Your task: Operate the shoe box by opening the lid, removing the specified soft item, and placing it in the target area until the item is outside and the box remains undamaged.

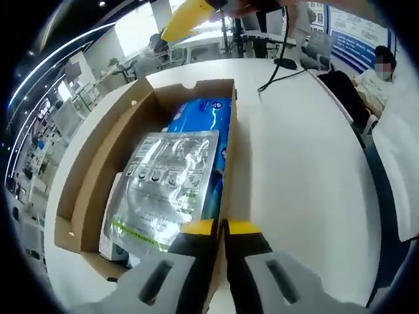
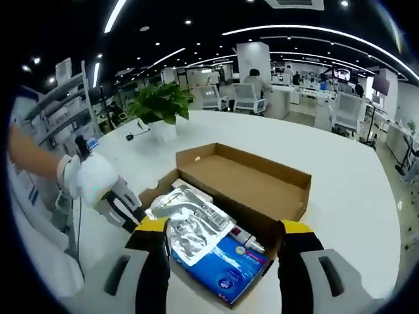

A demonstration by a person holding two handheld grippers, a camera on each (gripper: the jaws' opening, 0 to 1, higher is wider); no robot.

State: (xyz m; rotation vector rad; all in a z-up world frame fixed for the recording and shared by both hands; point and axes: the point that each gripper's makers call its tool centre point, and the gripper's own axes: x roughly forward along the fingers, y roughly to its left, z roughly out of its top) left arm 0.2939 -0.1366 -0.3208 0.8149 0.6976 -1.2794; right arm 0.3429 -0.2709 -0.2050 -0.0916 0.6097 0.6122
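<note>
Left gripper view
Table: a white, smooth, rounded top (image 1: 308, 163) with a black cable (image 1: 281, 69) lying across its far part
Box: an open brown cardboard shoe box (image 1: 78, 196), with plain corrugated walls and the lid (image 1: 98, 144) folded out flat on the left
Contents: a shiny silver foil pouch (image 1: 163, 190), crinkled and printed, lies on top of a glossy blue soft pack (image 1: 209, 118) that reaches the far end of the box
Left gripper: the gripper (image 1: 221, 229) has its yellow-tipped black jaws pressed together, apparently on the box's near right wall edge, right beside the pouch
Far edge: a yellow object (image 1: 186, 19) near the top, which I cannot identify

Right gripper view
Box: the same box (image 2: 262, 203) sits on the white table (image 2: 340, 170), with the flap (image 2: 242, 173) lying open behind it
Contents: the silver pouch (image 2: 193, 229) and blue pack (image 2: 226, 268) lie inside, between the jaws
Right gripper: the gripper (image 2: 226, 239) is spread wide, with one jaw at each side of the box's near end, holding nothing
Other gripper: the left gripper (image 2: 124, 206) is held by a white-gloved hand (image 2: 91, 180) at the box's left corner
Background: a leafy green plant (image 2: 160, 104) in a white pot, with office chairs beyond
</note>
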